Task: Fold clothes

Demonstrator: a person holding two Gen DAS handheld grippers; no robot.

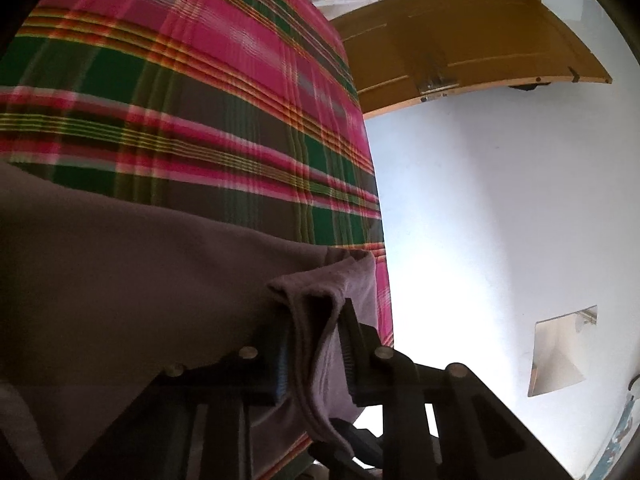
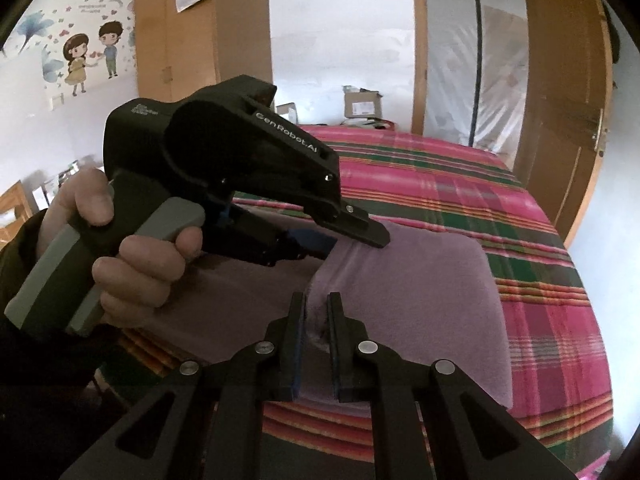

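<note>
A mauve garment [image 2: 420, 280] lies folded on a bed with a pink and green plaid sheet [image 2: 480, 184]. In the right wrist view my right gripper [image 2: 316, 304] is shut on a raised ridge of the garment's near part. A hand [image 2: 148, 264] holds my left gripper [image 2: 348, 246] at the left, its fingers clamped on the same ridge farther along. In the left wrist view the left gripper [image 1: 314, 312] pinches a bunched fold of the mauve garment [image 1: 140, 280], and the fold hangs down between the fingers. The plaid sheet [image 1: 180, 100] fills the view behind it.
A wooden door [image 2: 560, 120] stands to the right of the bed, with a plastic-covered opening beside it. Cardboard boxes [image 2: 362, 106] sit past the bed's far end. A wooden wardrobe [image 2: 180, 40] and a wall with cartoon stickers [image 2: 88, 56] are at the left.
</note>
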